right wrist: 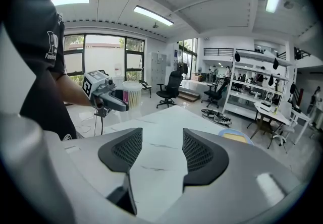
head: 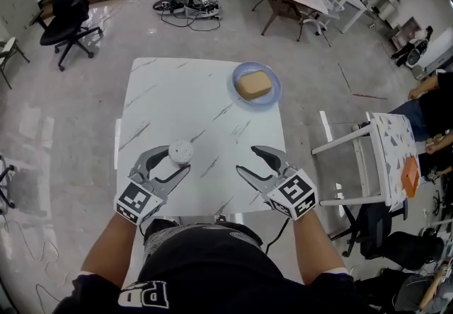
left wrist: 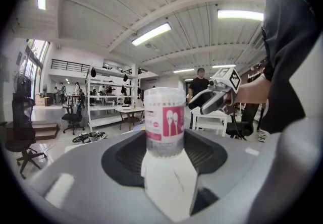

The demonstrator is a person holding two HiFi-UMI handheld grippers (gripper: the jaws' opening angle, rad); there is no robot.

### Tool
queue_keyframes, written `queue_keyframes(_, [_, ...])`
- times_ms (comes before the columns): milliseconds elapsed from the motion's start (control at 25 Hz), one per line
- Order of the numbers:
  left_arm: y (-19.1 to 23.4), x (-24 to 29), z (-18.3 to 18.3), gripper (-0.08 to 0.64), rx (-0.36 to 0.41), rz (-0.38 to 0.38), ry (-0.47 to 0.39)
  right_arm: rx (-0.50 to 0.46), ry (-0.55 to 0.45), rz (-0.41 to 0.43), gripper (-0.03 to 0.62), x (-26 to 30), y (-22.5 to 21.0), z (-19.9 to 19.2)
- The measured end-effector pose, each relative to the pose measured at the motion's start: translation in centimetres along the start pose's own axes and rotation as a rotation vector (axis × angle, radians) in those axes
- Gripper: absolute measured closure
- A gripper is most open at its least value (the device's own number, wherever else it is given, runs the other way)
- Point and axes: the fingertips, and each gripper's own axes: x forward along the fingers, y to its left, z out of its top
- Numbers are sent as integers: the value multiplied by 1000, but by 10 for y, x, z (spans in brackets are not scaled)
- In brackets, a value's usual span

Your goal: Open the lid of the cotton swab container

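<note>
Pinching the cotton swab container [left wrist: 164, 122] low on its sides, the left gripper [head: 178, 160] is seen at the near left of the table [head: 184, 86]. The right gripper [head: 247, 160] is spread and empty. The tub is judged light, stiff and slippery, so its lid [left wrist: 164, 92] is best taken by the rim. One container, one lid and one plate [head: 272, 97] are counted.

table [head: 177, 100]: white marble | swab container [head: 180, 152]: front left | blue plate [head: 236, 81]: far right
</note>
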Motion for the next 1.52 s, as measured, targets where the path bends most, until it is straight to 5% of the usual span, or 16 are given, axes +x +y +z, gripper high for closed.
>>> queue_keyframes(520, [-8, 9, -3, 273, 14, -26, 3, -202, 14, 232, 367, 4, 30, 68])
queue_keyframes(840, [-14, 9, -1, 273, 12, -29, -1, -388, 144, 374, 367, 17, 55, 87])
queue_keyframes(1320, [-18, 15, -2, 273, 16, -32, -7, -487, 220, 452, 367, 53, 90, 111])
queue_keyframes(1520, [-23, 14, 1, 273, 25, -60, -13, -560, 326, 513, 349, 63, 100, 94])
